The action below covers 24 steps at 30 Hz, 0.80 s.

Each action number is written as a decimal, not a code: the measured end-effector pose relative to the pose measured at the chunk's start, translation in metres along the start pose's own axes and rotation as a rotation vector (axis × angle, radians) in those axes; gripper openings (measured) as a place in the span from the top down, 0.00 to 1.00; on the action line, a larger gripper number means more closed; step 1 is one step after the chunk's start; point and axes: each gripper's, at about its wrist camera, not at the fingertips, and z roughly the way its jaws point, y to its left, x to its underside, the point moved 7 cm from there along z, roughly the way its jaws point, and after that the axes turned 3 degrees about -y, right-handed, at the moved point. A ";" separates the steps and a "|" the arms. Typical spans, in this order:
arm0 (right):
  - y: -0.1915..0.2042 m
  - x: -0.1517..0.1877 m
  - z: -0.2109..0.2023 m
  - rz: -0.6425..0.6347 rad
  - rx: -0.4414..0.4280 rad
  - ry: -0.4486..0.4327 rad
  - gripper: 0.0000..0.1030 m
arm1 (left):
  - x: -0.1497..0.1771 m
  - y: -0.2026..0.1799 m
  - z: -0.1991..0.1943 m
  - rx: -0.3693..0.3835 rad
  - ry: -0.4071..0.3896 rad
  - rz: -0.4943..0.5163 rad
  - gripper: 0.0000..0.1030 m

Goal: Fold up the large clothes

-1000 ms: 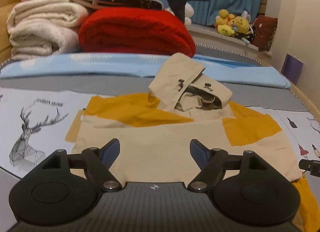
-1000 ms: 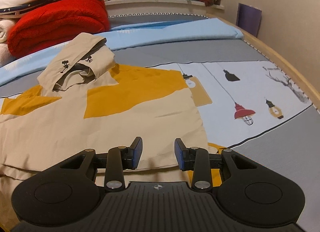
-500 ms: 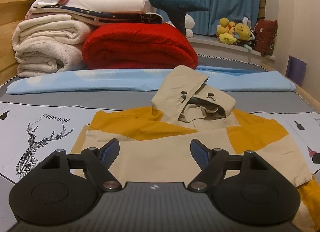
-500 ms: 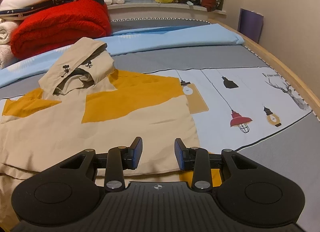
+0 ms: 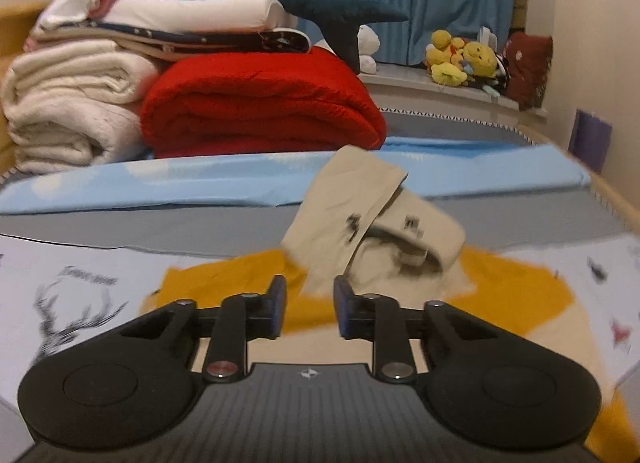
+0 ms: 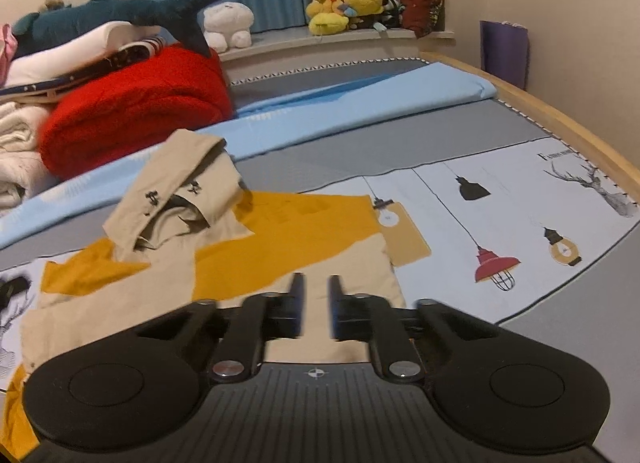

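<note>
A beige and mustard hooded jacket (image 5: pixel 500 295) lies flat on the printed bedsheet, and its beige hood (image 5: pixel 360 215) stands crumpled at the far end. In the right wrist view the same jacket (image 6: pixel 304 231) spreads to the left, with its lower beige part under my gripper. My left gripper (image 5: pixel 310 303) hovers above the jacket's body. Its jaws are closing, a gap remains, and nothing is between them. My right gripper (image 6: pixel 316 303) hangs over the jacket's right edge. Its jaws are also closing to a narrow gap and hold nothing.
A folded red blanket (image 5: pixel 260 103) and white blankets (image 5: pixel 68 103) are stacked at the head of the bed behind a light-blue strip (image 5: pixel 200 183). Plush toys (image 6: pixel 344 3) sit on the sill. The wooden bed edge (image 6: pixel 560 119) and a purple bag (image 6: pixel 504 51) lie to the right.
Both grippers have lifted away from the jacket and their jaws have narrowed, the left from wide apart. The jacket stays flat on the bed.
</note>
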 end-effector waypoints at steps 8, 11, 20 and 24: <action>-0.010 -0.008 0.010 0.059 0.015 0.009 0.94 | -0.069 -0.040 0.124 0.022 0.062 0.025 0.78; -0.015 -0.006 0.015 0.077 0.023 0.025 0.94 | -0.078 -0.059 0.172 0.057 0.105 0.023 0.76; -0.020 0.005 0.030 0.072 0.043 0.075 0.93 | -0.067 -0.121 0.295 0.033 0.159 0.126 0.35; -0.021 0.007 0.032 0.057 0.049 0.080 0.93 | -0.063 -0.127 0.321 -0.032 0.147 0.173 0.35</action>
